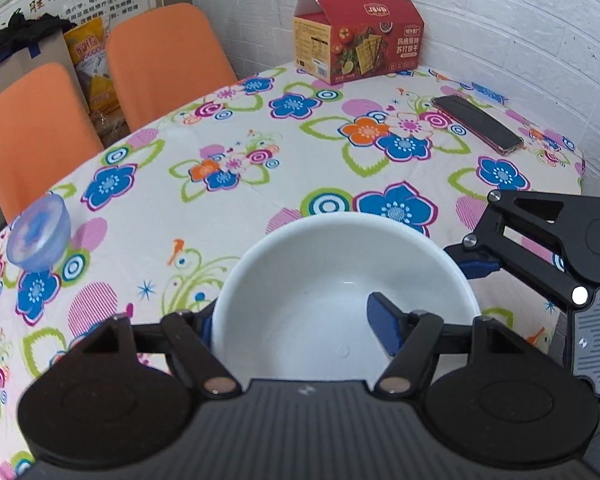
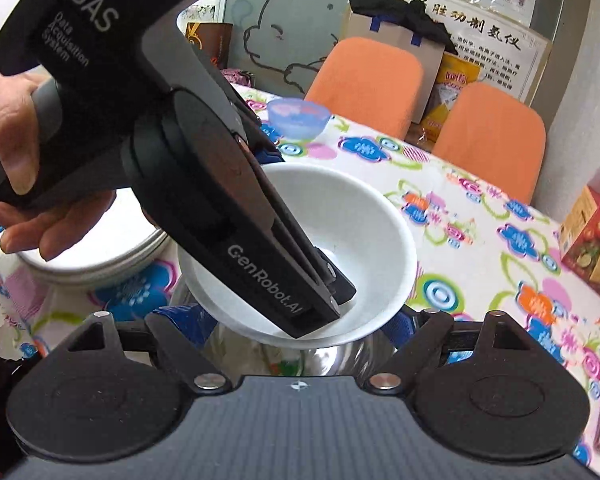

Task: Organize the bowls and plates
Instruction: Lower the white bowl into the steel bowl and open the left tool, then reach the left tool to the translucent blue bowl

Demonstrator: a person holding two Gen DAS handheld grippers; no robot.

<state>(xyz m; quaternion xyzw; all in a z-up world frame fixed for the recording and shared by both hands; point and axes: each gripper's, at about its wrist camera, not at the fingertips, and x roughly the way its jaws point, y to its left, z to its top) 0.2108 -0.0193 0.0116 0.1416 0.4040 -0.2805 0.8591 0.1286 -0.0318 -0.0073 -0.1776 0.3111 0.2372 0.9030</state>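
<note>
A white bowl (image 1: 340, 292) sat near the close edge of the flowered tablecloth (image 1: 260, 152), lifted over a shiny metal bowl (image 2: 320, 356) that showed beneath it in the right wrist view. The left gripper (image 1: 296, 322) clasped the white bowl's wall, one blue finger (image 1: 384, 320) inside and the other outside the rim. The right gripper (image 2: 300, 322) had its blue fingers (image 2: 400, 326) to either side of the metal bowl; whether they pressed it could not be told. A person's hand (image 2: 16, 168) gripped the left tool's handle. Behind that hand lay a white plate (image 2: 100, 256). A small blue translucent bowl (image 1: 40, 234) stood well apart near the table's left edge. The middle of the cloth lay open as far as a red cracker box (image 1: 360, 40) and a phone (image 1: 476, 124) by the brick wall. Two orange chairs (image 1: 164, 60) stood beyond the table's rim.
</note>
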